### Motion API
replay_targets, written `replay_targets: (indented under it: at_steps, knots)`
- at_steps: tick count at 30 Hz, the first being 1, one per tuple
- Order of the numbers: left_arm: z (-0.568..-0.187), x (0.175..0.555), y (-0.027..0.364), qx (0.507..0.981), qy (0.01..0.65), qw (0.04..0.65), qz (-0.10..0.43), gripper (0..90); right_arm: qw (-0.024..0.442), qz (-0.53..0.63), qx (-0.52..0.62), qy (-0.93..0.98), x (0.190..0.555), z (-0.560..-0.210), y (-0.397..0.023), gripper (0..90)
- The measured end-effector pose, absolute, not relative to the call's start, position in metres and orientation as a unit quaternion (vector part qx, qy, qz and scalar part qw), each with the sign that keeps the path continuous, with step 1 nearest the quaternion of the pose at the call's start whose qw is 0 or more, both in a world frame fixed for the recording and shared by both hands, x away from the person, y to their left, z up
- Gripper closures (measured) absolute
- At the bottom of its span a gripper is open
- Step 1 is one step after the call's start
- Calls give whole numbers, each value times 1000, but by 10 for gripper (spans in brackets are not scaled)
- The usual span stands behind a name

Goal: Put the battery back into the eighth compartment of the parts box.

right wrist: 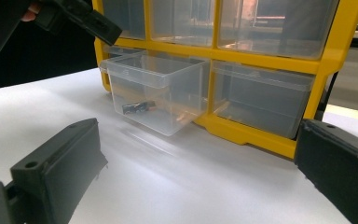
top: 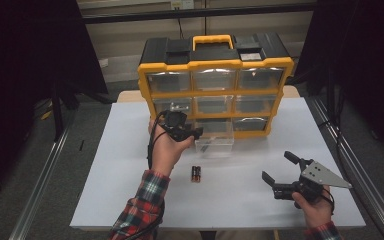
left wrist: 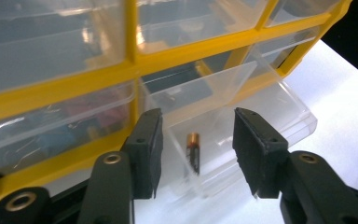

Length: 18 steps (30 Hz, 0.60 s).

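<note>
Batteries: three counted in all. One battery [left wrist: 193,151] lies on the floor of the pulled-out clear drawer [left wrist: 242,116], copper-coloured end toward the cabinet; the right gripper view shows the same cell [right wrist: 139,107] lying flat near the drawer's front wall. Two more batteries [top: 196,173] lie side by side, touching, on the white table [top: 130,190] just in front of the drawer and apart from it.

Cabinet [top: 215,65]: one yellow-framed organiser with a black top and one yellow handle, standing upright at the far side of the table. Nine clear drawers counted, three rows of three. Eight are pushed in; one, bottom row middle, stands drawn out toward the person (contents of the bottom-left drawer are blurred, colours only).

Left gripper [top: 192,133]: held above the open drawer's near left corner. Its jaws stand moderately apart with nothing between the pads; the battery lies below them in the drawer, untouched.

Right gripper [top: 276,169]: held low over the table's near right part, well apart from the cabinet and the loose pair. Its jaws stand wide, with nothing between them, pointing toward the open drawer.

Hands: two, one per gripper; one plaid sleeve [top: 145,200] on the left arm.
</note>
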<state>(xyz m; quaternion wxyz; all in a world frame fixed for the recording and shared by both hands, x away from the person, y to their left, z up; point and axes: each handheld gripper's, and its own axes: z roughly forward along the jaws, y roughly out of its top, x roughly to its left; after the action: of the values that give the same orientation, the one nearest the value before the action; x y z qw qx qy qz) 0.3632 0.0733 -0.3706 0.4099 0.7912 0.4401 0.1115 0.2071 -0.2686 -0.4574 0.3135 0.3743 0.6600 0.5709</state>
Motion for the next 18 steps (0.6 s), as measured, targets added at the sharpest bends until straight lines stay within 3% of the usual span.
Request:
replay_targets:
  at_steps: [11, 18]
  knots:
    - [-389, 350, 92, 768, 456, 429, 136, 284, 313, 572, 374, 660, 207, -457, -268, 3]
    - [-402, 342, 100, 768, 459, 422, 145, 205, 314, 572, 373, 660, 207, -458, -268, 3]
